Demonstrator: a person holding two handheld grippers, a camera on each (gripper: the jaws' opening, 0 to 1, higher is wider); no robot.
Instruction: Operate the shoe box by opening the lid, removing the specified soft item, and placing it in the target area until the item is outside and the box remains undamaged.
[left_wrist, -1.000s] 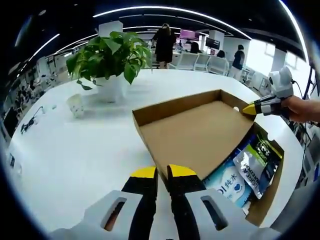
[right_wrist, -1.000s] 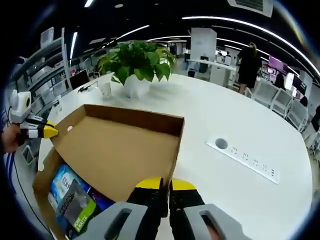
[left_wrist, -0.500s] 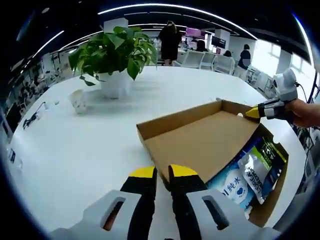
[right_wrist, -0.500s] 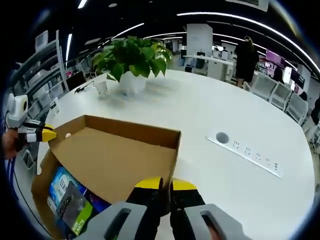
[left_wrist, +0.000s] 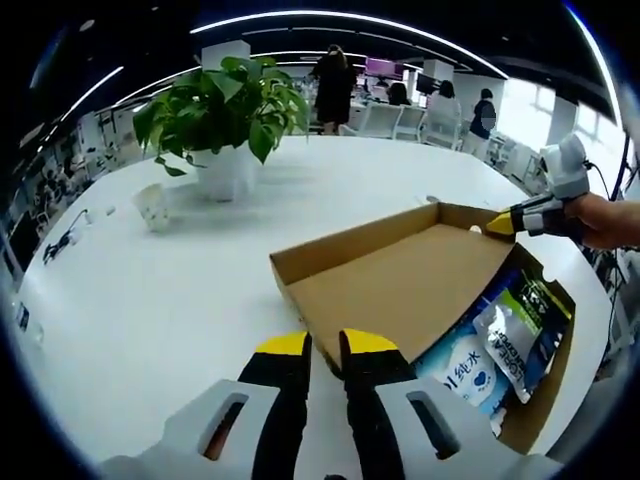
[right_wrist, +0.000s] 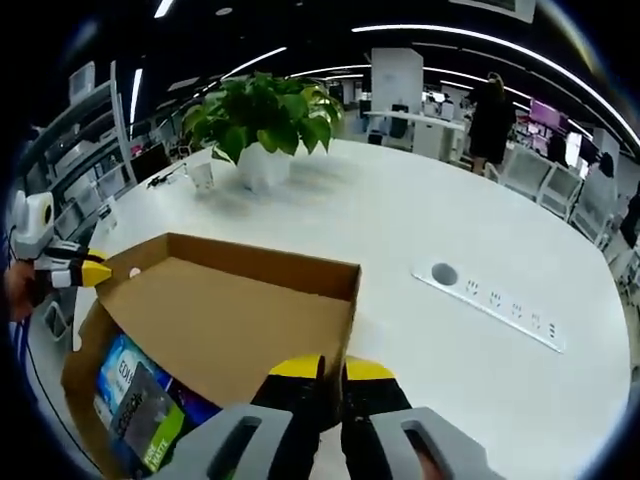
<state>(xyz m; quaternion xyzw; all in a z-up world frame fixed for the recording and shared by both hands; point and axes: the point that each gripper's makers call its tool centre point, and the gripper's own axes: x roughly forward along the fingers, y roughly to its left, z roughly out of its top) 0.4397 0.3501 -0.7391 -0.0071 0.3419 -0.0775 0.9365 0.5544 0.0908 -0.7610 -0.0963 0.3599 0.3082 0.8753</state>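
A brown cardboard shoe box lies on the white table with its lid swung up and back. My left gripper is shut on the lid's near corner edge. My right gripper pinches the lid's far corner, held by a hand. In the right gripper view the right gripper is shut on the lid, and the left gripper grips the opposite corner. Inside the box lie a blue-and-white soft pack and a dark pouch, seen again as the soft pack and pouch.
A potted green plant and a small white cup stand further back on the table. A round port and a socket strip are set into the table top. People and chairs are far behind.
The lid has tipped lower and flatter toward the table, still held at both corners. Both views have shifted slightly with the hands.
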